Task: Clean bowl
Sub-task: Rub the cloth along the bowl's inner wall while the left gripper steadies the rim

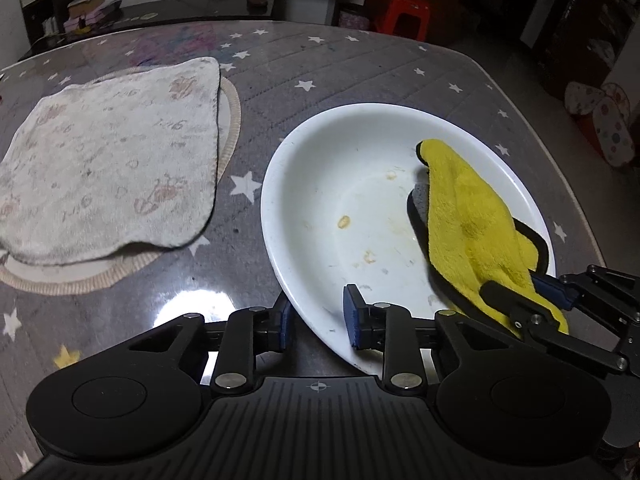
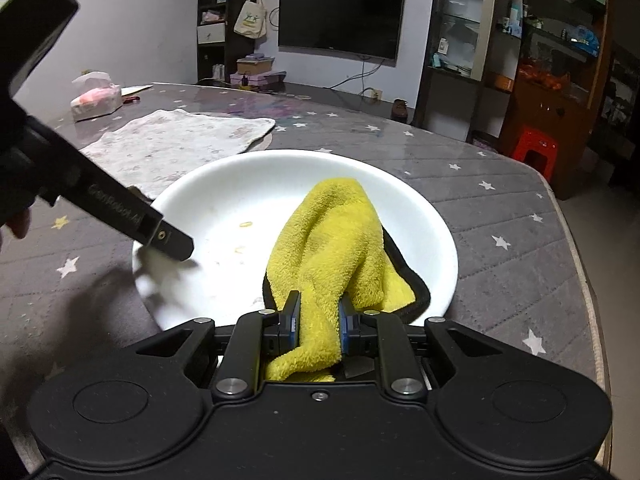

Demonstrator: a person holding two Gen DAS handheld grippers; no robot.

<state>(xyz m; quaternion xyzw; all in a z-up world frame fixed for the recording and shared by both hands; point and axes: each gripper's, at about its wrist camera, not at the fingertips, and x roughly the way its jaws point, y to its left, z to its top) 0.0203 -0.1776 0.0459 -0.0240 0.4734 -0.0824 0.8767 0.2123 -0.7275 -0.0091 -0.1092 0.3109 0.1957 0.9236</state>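
Left gripper (image 1: pixel 318 322) tilted down, fingers clamped on bowl (image 1: pixel 304 168) rim, right gripper (image 2: pixel 318 318) fingers clamping yellow cloth (image 2: pixel 332 240)

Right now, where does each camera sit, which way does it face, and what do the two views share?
Left wrist: on the left gripper, looking down at the white bowl, its jaws astride the near rim; the right gripper enters at the right.
Right wrist: on the right gripper, facing the television, shut on the yellow cloth; the left gripper crosses in.
Shared: bowl, cloth, white towel, starred table.

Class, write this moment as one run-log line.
left hand-held gripper: clamped on white bowl rim | right hand-held gripper: clamped on yellow cloth, cloth in bowl | stains remain
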